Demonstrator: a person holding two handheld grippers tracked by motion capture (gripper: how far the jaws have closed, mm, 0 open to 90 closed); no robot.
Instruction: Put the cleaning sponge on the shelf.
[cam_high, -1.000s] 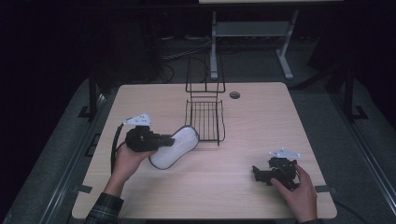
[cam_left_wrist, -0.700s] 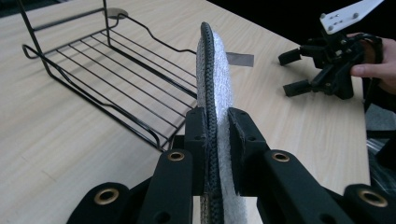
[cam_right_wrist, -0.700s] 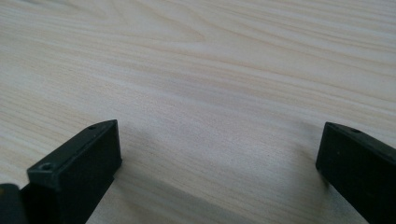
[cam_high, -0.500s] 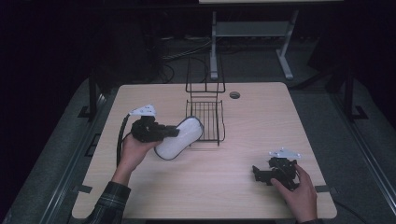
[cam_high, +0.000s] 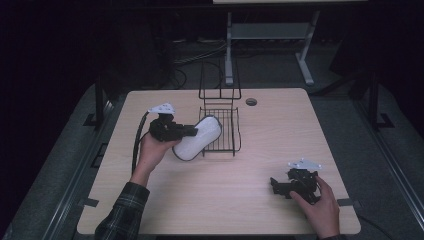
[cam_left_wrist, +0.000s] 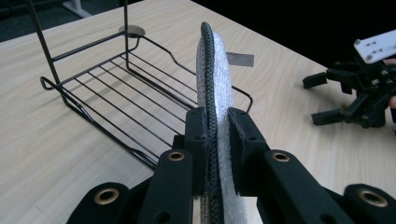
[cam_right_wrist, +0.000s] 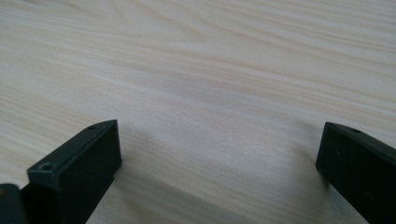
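left tongs: clamped onto the white oval pad, pinching it across its thin edge. In the left gripper view the pads press both faces, dark rim on one side, white weave on the other.
pad: held up on edge off the counter, its far end right at the near-left corner of the wire rack. Can't tell if it actually touches the wire.
wire rack: black, sits around the middle of the counter toward the far side, flat grid bottom with a tall upright back frame on the side away from the person.
right tongs: spread wide, gripping nothing. Parked low over the counter, well away from the rack on its near-right side. The right gripper view has just bare wood grain between the two jaws.
hole cap: small dark round thing in the counter, just right of the rack's back frame.
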